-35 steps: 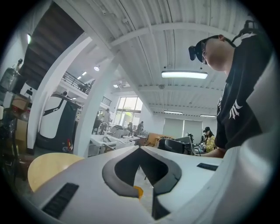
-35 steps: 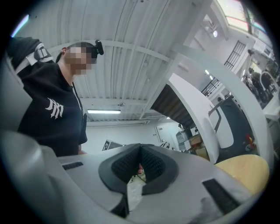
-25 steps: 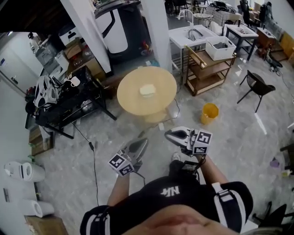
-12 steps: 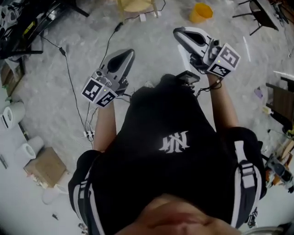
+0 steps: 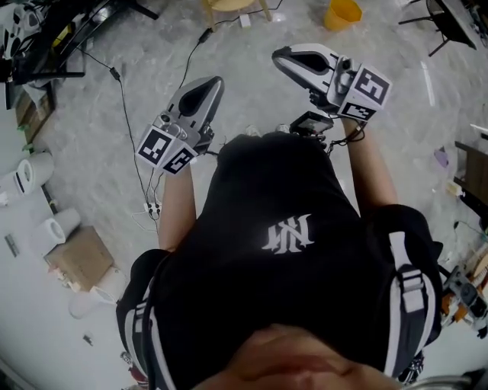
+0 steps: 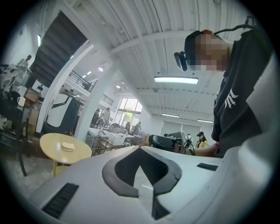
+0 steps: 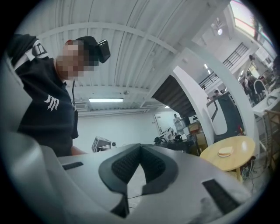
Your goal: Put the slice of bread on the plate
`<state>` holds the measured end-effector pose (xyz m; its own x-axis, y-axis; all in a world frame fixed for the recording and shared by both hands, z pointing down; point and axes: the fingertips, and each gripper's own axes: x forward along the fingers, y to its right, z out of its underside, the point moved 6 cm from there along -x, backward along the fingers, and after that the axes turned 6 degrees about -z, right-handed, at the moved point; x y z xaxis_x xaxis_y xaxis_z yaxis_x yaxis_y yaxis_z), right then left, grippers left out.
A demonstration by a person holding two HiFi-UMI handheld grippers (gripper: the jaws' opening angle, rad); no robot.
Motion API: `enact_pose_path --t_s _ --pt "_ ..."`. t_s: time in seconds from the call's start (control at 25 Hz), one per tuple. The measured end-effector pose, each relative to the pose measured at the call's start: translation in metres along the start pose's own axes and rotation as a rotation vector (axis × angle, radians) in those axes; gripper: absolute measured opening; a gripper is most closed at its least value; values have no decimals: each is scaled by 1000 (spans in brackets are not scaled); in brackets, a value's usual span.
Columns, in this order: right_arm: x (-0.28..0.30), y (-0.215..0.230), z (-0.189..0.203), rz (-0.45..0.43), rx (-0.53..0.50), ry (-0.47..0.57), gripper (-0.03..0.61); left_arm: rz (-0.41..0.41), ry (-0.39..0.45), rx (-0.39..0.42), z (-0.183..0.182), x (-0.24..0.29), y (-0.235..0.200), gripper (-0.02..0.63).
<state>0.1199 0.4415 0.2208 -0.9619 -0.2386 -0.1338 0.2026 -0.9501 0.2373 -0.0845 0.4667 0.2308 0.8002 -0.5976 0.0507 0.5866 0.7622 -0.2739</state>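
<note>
A pale slice of bread (image 6: 68, 146) lies on a round light-wood table (image 6: 52, 151) far ahead, at the lower left of the left gripper view. The same bread (image 7: 225, 152) and table (image 7: 240, 159) show at the right of the right gripper view. I make out no plate. My left gripper (image 5: 213, 82) and right gripper (image 5: 279, 57) are held level in front of the person's black shirt, over the floor. Both are shut and hold nothing: the left jaws (image 6: 140, 147) meet at their tip, and so do the right ones (image 7: 140, 145).
A yellow bucket (image 5: 342, 11) stands on the grey marble floor at the top, with cables (image 5: 126, 114) trailing to the left. White paper rolls (image 5: 27, 179) and a cardboard box (image 5: 80, 259) lie at the far left. Carts and other people stand beyond the table (image 6: 107, 135).
The head view has swung down from the round table to the person's shirt and the floor. Both grippers now show larger and higher in it. The table is out of that view.
</note>
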Motion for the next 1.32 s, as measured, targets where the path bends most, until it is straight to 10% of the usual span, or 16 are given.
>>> enact_pose_path --t_s 1.32 --pt "-38 -19 47 -143 59 -23 2 -110 -140 -57 67 21 54 12"
